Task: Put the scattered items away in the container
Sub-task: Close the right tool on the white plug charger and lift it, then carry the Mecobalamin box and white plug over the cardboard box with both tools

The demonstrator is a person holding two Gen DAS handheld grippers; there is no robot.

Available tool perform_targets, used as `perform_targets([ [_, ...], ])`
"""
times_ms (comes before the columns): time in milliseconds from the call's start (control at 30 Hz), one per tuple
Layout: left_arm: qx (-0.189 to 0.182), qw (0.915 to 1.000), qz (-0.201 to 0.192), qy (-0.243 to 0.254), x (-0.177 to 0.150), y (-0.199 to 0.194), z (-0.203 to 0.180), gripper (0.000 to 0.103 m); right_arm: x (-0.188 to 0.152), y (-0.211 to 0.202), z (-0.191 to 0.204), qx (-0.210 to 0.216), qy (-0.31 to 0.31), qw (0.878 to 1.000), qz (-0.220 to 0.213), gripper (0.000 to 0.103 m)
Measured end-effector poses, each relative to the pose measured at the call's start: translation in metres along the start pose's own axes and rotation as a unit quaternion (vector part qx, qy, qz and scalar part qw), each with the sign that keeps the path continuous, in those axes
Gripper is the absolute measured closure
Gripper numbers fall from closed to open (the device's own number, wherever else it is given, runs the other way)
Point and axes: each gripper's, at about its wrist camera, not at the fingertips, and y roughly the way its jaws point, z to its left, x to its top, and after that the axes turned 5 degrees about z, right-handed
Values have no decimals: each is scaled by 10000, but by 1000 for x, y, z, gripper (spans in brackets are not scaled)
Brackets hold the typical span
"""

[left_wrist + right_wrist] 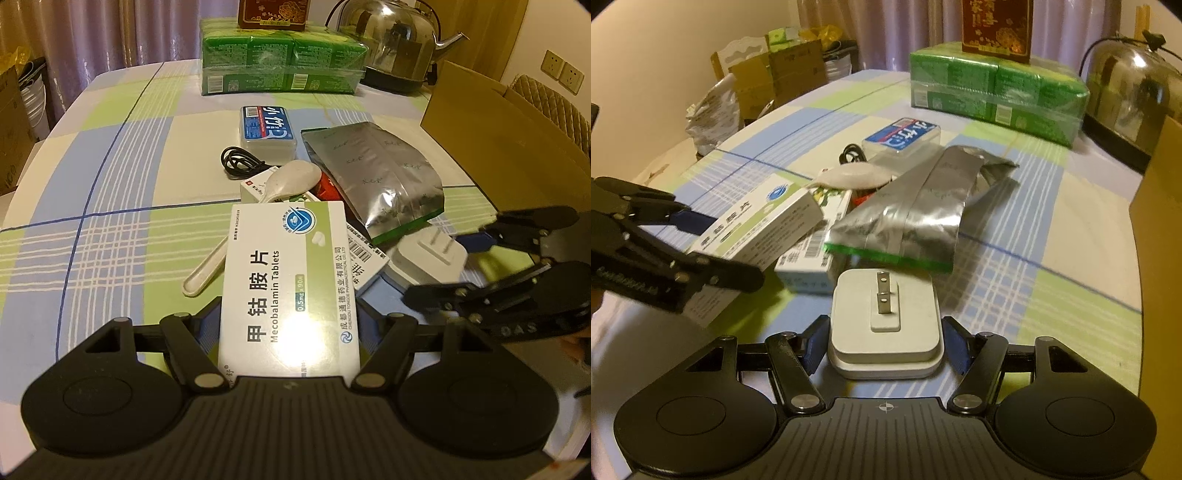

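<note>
The left claw (290, 332) was closed on a white-and-green cardboard box of Mecobalamin tablets (291, 280), its blue pads pressed against the box's long sides near the end closest to the camera. The box's long axis ran straight out along the fingers, its far end pointing toward the pile, and it seemed lifted clear of the checked blue-and-green tablecloth on the table (110, 192).

The right claw (885, 345) sat around a white square plug-in charger (884, 317) lying prongs-up. The pads stood beside its two flanks, but whether they were actually gripping it could not be told; a sliver of gap seemed to show on each side.

Beyond them lay the remaining clutter: a silver foil pouch with a green edge (376, 177), a white plastic spoon (291, 179), a coiled black cable (240, 162), a clear plastic box with a blue label (266, 129), and other small cartons.

The step in hand looked like a two-handed pick-up. Next, each item would probably need carrying right to the open brown cardboard box (491, 122) at the table's edge, then releasing over its mouth, with the tablet box kept level so that it would not slip.
</note>
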Motion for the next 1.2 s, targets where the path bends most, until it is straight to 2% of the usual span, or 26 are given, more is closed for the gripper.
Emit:
perform_targets([
  [233,10,9996,42,281,-9,-8,-14,36,-26,-25,0,-167,285,9993,147,41],
  [467,-236,9970,-51,742,-29,-29,-49,36,-56,-59,-1,-431,724,9964,121,41],
  [633,-366,9923,93,1178,-50,-27,-81,36,-77,-75,2,-757,826,9937,84,41],
  [800,-186,9853,166,1688,-59,-16,-99,36,-86,-76,-1,-910,919,9916,89,41],
  [1200,-77,9853,130,1703,-57,-8,-103,34,-88,-72,-7,-831,1058,9909,-33,41],
])
